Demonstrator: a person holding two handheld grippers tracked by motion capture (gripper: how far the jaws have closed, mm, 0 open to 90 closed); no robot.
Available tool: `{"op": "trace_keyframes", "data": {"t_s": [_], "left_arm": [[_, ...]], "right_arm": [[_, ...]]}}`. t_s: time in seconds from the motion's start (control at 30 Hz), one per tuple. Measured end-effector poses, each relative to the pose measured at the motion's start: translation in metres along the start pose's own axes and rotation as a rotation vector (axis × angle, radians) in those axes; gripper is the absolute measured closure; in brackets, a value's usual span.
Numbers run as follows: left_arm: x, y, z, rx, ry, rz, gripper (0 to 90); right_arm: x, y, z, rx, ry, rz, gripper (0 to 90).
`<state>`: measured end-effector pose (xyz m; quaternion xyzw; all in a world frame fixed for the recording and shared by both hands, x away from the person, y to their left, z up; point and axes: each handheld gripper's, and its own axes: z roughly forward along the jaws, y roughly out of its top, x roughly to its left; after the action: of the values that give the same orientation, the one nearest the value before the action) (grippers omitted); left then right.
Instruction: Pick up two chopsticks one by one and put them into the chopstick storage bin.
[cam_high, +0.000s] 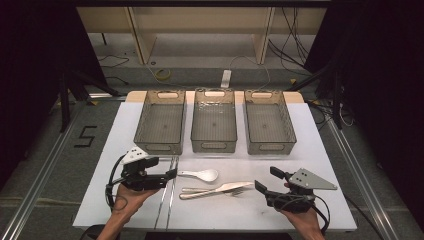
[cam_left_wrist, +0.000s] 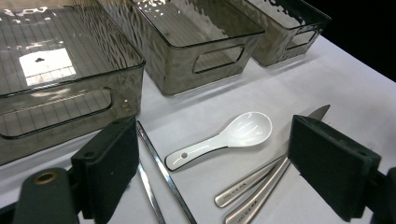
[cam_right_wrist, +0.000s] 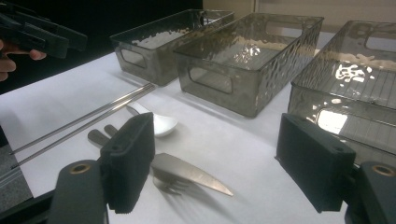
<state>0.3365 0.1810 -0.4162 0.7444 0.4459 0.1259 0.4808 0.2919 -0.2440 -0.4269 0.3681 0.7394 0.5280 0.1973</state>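
A white ceramic spoon (cam_high: 200, 174) (cam_left_wrist: 224, 138) lies on the white tabletop (cam_high: 310, 150), bowl to the right. Just in front of it, a steel knife (cam_high: 220, 188) (cam_right_wrist: 191, 173) and fork (cam_high: 235, 192) (cam_right_wrist: 166, 183) lie side by side. A pair of metal chopsticks (cam_high: 167, 192) (cam_left_wrist: 161, 172) (cam_right_wrist: 88, 119) runs front to back at their left. My left gripper (cam_high: 167, 170) (cam_left_wrist: 215, 158) is open, hovering over the chopsticks with the spoon handle between its jaws' line of sight. My right gripper (cam_high: 267, 179) (cam_right_wrist: 219, 163) is open just right of the knife tip, holding nothing.
Three empty translucent grey bins stand in a row behind the cutlery: left (cam_high: 159, 147), middle (cam_high: 213, 145), right (cam_high: 270, 147). The tabletop ends close behind the hands, and cables and shelving legs lie on the floor beyond the table.
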Motion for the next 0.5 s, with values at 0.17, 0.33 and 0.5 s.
{"op": "trace_keyframes", "data": {"t_s": [0.17,0.33,0.5], "left_arm": [[-0.0001,0.0002,-0.0011,-0.009,-0.005,0.0,15.9],[-0.0005,0.0003,-0.0007,-0.009,-0.004,0.003,15.8],[0.0018,0.0016,-0.0016,-0.007,0.006,-0.01,15.8]], "right_arm": [[0.0002,0.0,0.0,-0.001,0.001,0.0,28.8],[-0.0001,0.0002,-0.0004,-0.001,0.0,0.0,28.8],[0.0,-0.0001,0.0003,0.0,0.003,0.002,28.8]]}}
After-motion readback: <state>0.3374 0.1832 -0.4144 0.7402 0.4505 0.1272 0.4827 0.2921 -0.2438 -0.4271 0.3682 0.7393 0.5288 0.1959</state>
